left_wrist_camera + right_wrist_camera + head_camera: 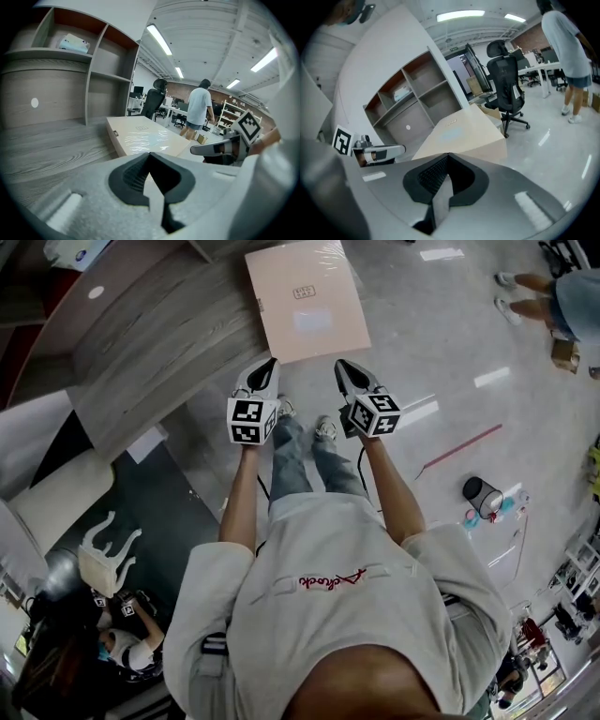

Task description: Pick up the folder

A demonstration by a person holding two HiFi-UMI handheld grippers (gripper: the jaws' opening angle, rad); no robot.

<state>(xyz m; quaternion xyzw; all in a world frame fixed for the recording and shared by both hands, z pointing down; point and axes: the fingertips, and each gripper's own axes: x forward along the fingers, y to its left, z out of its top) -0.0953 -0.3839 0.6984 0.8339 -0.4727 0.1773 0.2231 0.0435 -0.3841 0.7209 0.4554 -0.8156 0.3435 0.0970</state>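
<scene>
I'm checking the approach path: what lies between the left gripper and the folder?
Nothing: in the left gripper view, the stretch from the left gripper to the folder is bare.

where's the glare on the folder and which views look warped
Left gripper view: white streaks of ceiling-light glare across the folder top; strong fisheye, shelf lines bowed, dark corners. Right gripper view: folder almost glare-free, same fisheye bending. Head view: sheen at the folder's far corner, bright strips on the floor.
</scene>
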